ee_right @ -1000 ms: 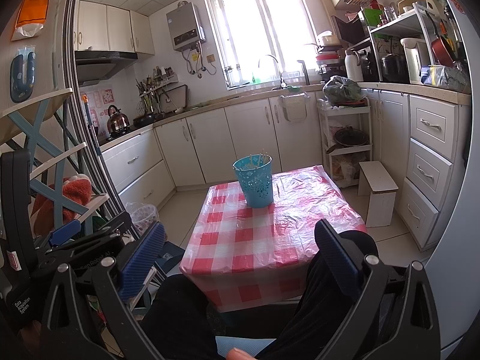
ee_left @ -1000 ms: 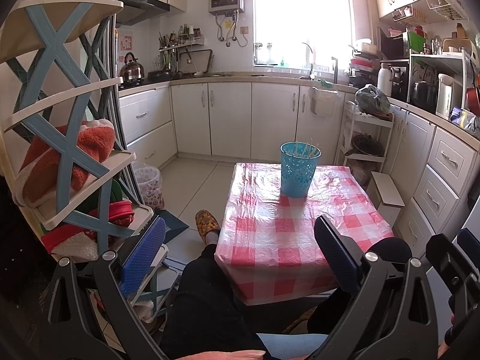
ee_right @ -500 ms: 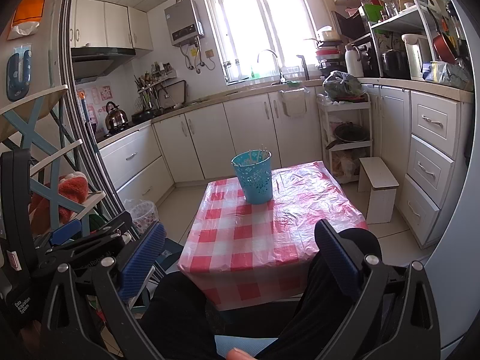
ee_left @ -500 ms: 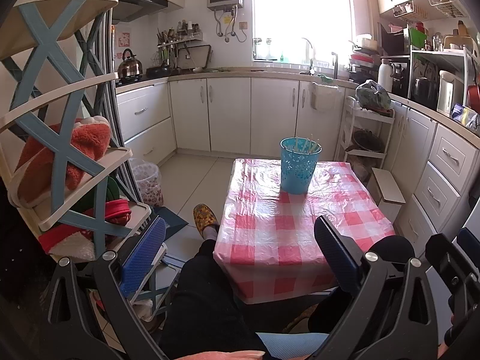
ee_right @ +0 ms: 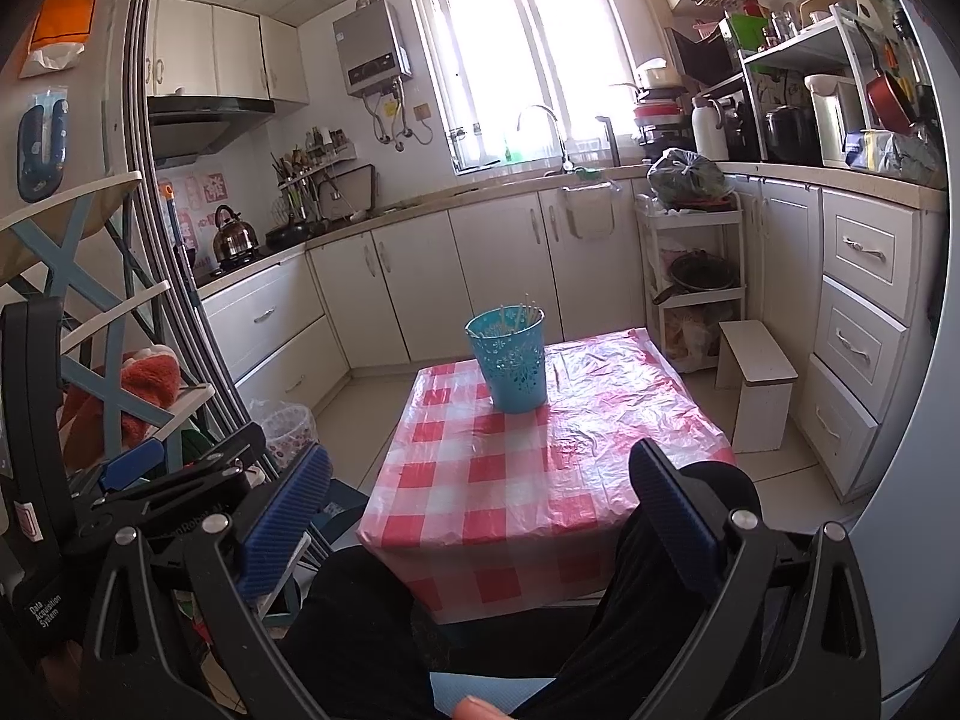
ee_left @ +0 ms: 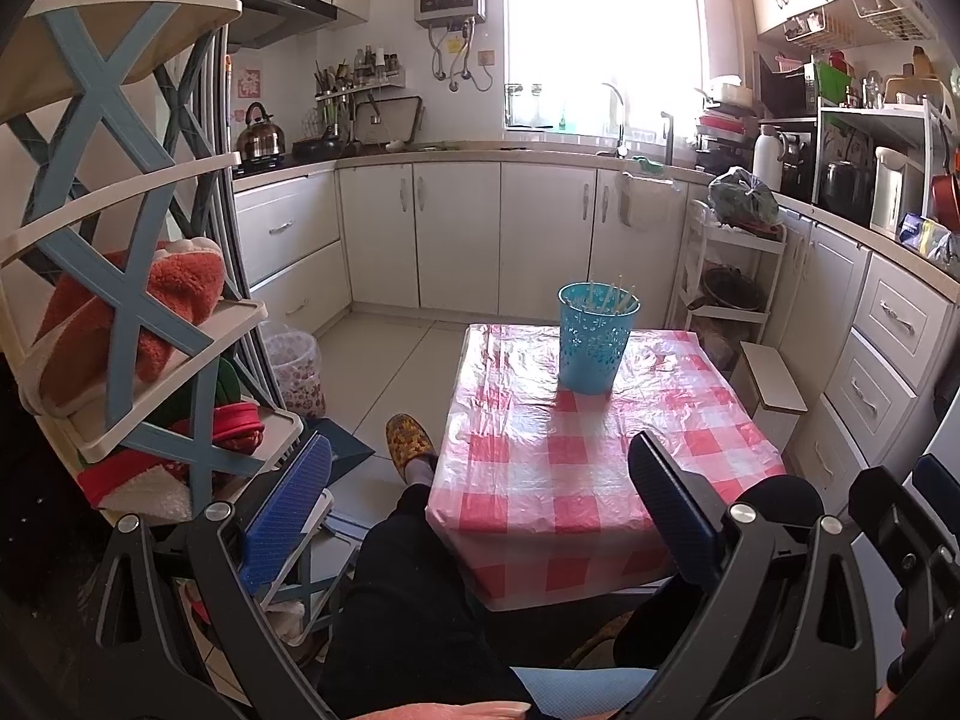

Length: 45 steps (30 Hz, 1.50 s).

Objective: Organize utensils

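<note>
Utensils (ee_left: pixel 607 295), thin pale sticks, stand in a perforated turquoise cup (ee_left: pixel 595 342) near the far edge of the glossy red-checked tabletop (ee_left: pixel 576 462). Left hand-held gripper (ee_left: pixel 477 498) and right hand-held gripper (ee_right: pixel 477 501) gape wide, empty, ribbed blue pads apart.

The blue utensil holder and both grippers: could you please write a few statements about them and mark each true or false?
1. The blue perforated utensil holder stands upright on the red-checked tablecloth. True.
2. The holder is empty. False: thin pale sticks, probably chopsticks, poke above its rim.
3. The left gripper is open and holds nothing. True.
4. The right gripper is clamped on the holder. False: it is open, well short of it.
5. Loose utensils lie on the tablecloth. False: only the holder stands there.
</note>
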Each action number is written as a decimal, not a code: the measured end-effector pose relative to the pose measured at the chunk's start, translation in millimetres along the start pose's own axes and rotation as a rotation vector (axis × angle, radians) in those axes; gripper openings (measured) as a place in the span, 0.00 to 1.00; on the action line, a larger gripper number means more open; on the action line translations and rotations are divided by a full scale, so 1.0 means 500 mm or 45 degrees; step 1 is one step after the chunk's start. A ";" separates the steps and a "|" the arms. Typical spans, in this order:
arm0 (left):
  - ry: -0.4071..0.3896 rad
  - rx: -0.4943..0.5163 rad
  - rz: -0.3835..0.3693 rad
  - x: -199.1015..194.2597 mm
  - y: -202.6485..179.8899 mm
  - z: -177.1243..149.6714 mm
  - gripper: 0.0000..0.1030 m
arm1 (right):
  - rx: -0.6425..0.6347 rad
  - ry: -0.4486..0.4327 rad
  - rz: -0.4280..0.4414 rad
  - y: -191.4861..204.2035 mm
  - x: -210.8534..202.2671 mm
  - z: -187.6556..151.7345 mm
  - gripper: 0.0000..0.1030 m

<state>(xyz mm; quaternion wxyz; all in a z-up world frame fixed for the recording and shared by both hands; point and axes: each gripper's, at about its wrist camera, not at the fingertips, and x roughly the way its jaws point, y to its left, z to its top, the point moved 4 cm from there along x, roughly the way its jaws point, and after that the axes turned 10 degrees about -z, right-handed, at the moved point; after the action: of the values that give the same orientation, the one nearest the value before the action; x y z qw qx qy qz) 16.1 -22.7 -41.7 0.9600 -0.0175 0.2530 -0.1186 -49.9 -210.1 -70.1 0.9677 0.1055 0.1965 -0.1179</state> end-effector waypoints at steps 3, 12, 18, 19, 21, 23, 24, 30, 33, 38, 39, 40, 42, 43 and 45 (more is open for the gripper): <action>0.001 0.000 0.000 0.000 0.000 0.000 0.93 | -0.001 -0.002 0.001 -0.001 -0.003 0.000 0.93; 0.001 0.000 0.001 0.000 0.000 0.000 0.93 | -0.001 -0.002 0.001 0.000 -0.003 0.000 0.93; 0.000 0.000 0.001 0.000 0.000 0.000 0.93 | -0.001 -0.003 0.000 0.000 -0.003 0.001 0.93; -0.001 0.000 0.001 -0.001 0.000 0.000 0.93 | -0.001 -0.002 0.002 0.000 -0.003 0.001 0.93; 0.001 0.001 0.001 0.000 0.000 0.000 0.93 | -0.002 -0.003 0.003 0.001 -0.006 0.001 0.93; -0.001 0.000 0.000 -0.001 0.000 0.000 0.93 | -0.002 -0.005 0.003 0.002 -0.007 0.001 0.93; 0.000 0.000 0.001 0.000 -0.001 0.000 0.93 | -0.002 -0.004 0.003 0.002 -0.006 0.002 0.93; 0.000 0.000 0.001 -0.003 -0.002 0.000 0.93 | -0.002 -0.004 0.003 0.002 -0.006 0.001 0.93; -0.001 0.000 0.001 -0.002 -0.002 0.000 0.93 | -0.003 -0.003 0.003 0.003 -0.006 0.001 0.93; -0.001 0.000 0.001 -0.002 -0.002 0.000 0.93 | -0.003 -0.004 0.002 0.003 -0.006 0.001 0.93; -0.002 0.000 0.001 -0.002 -0.002 0.000 0.93 | -0.003 -0.004 0.002 0.003 -0.006 0.001 0.93; -0.003 0.000 0.001 -0.003 -0.002 0.000 0.93 | -0.002 -0.004 0.002 0.003 -0.006 0.001 0.93; -0.001 0.000 0.001 -0.002 -0.002 0.000 0.93 | -0.003 -0.004 0.002 0.004 -0.006 0.001 0.93; -0.001 0.000 0.001 -0.003 -0.002 0.000 0.93 | -0.003 -0.004 0.002 0.004 -0.007 0.001 0.93; -0.002 0.000 0.001 -0.003 -0.002 0.000 0.93 | -0.004 -0.006 0.003 0.004 -0.007 0.001 0.93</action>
<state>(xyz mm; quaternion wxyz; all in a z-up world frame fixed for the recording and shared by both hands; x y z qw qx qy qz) 14.6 -23.2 -41.0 0.9603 -0.0174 0.2521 -0.1180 -52.2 -207.9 -68.0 0.9684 0.1041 0.1944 -0.1169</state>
